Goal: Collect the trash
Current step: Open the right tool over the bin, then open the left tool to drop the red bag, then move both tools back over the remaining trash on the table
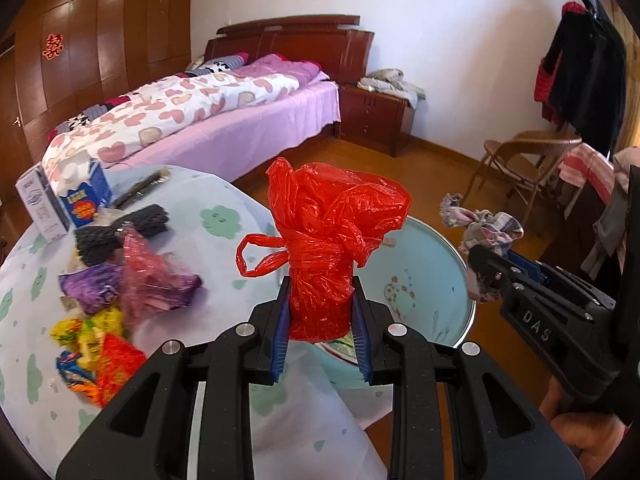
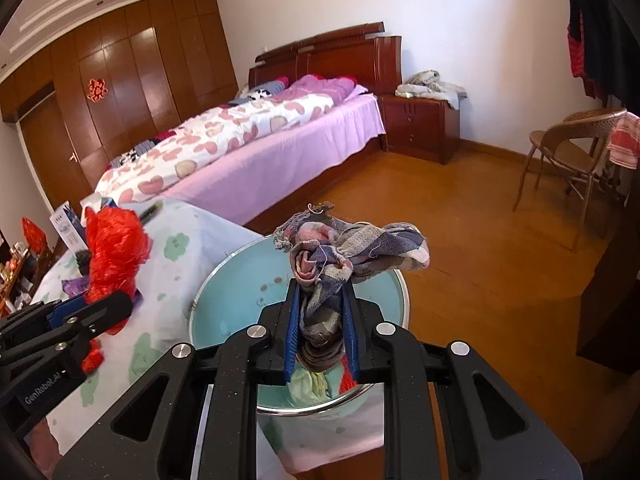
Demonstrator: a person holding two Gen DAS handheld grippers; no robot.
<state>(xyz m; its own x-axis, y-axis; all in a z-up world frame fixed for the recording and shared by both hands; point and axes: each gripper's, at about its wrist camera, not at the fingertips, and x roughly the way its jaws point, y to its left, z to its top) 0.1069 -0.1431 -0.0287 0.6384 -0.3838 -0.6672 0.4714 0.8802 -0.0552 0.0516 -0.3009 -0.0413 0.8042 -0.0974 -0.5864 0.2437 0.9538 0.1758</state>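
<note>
step in hand, as judged: both grippers carry trash over the pale green basin [image 2: 240, 264], ready to drop it in.

to do it well: bring each load inside the basin rim before releasing, so nothing lands on the tablecloth [image 1: 224, 248] or the floor. the red plastic bag [image 1: 332, 240] is light and springy and may cling to a pad, so open wide. release one side at a time, so the two loads do not tangle.

left gripper [image 1: 322, 320]: jaws part-closed, pinching the knotted neck of the red plastic bag, which stands upright above the near-left rim of the basin.

right gripper [image 2: 320, 320]: jaws part-closed, pinching a crumpled checked cloth [image 2: 352, 252], held over the near side of the basin. some scraps already lie in the basin bottom below it.

remaining: snack wrappers [image 1: 96, 352], a pink bag [image 1: 152, 280] and a small carton [image 1: 82, 196] sit on the table to the left, well apart from the basin.
</note>
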